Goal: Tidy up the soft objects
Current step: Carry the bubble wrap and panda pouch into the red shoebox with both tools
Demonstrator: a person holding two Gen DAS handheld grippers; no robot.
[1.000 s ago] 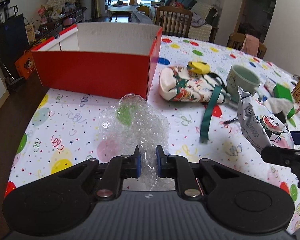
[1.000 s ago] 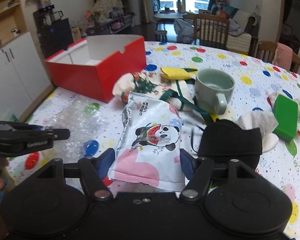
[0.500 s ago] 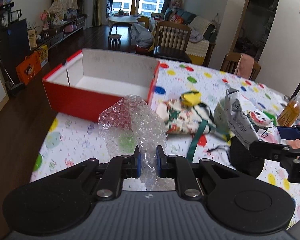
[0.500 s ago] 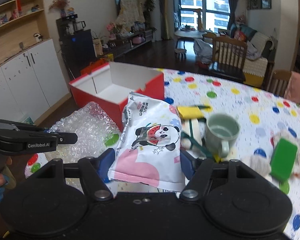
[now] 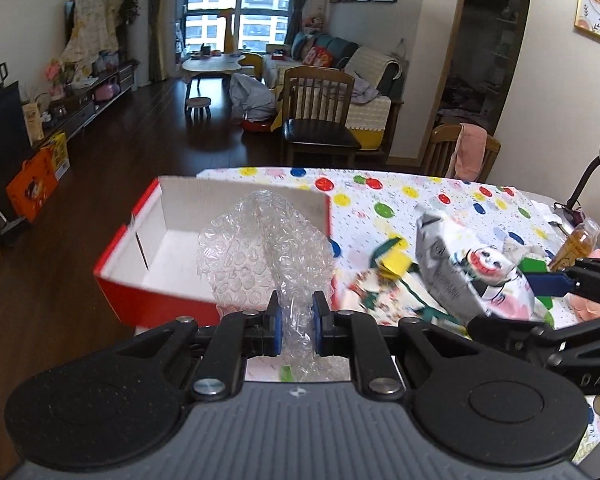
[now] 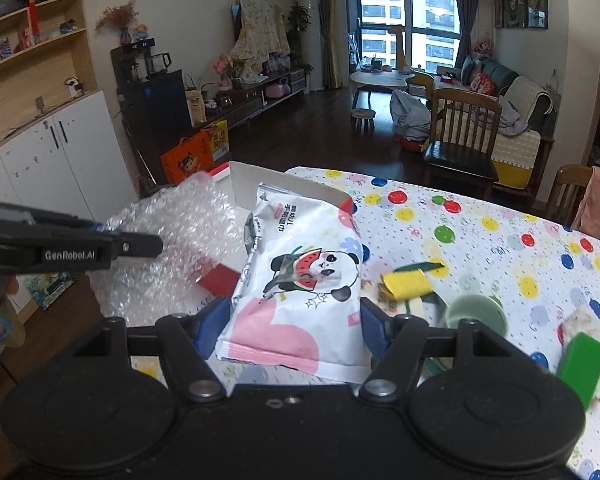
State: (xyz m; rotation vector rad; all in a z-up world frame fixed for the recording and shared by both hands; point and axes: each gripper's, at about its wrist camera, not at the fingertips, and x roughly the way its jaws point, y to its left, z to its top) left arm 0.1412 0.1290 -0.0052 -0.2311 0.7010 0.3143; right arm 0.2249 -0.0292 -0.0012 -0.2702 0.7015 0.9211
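Two soft items are lifted but unboxed: left gripper (image 5: 294, 322) clamps bubble wrap (image 5: 260, 240), right gripper (image 6: 292, 326) clamps wipes pack (image 6: 300, 280); red box (image 5: 156, 248), left of centre, looks empty.

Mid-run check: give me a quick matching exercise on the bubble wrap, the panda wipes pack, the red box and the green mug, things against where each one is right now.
Things:
1. bubble wrap
2. panda wipes pack
3. red box
4. green mug

Places or states:
A. standing on the dotted tablecloth, near the yellow cloth
B. pinched in the left gripper
C. open on top, inside looks empty as far as it shows
D. clamped in the right gripper

Pairs: 1-B, 2-D, 3-C, 4-A
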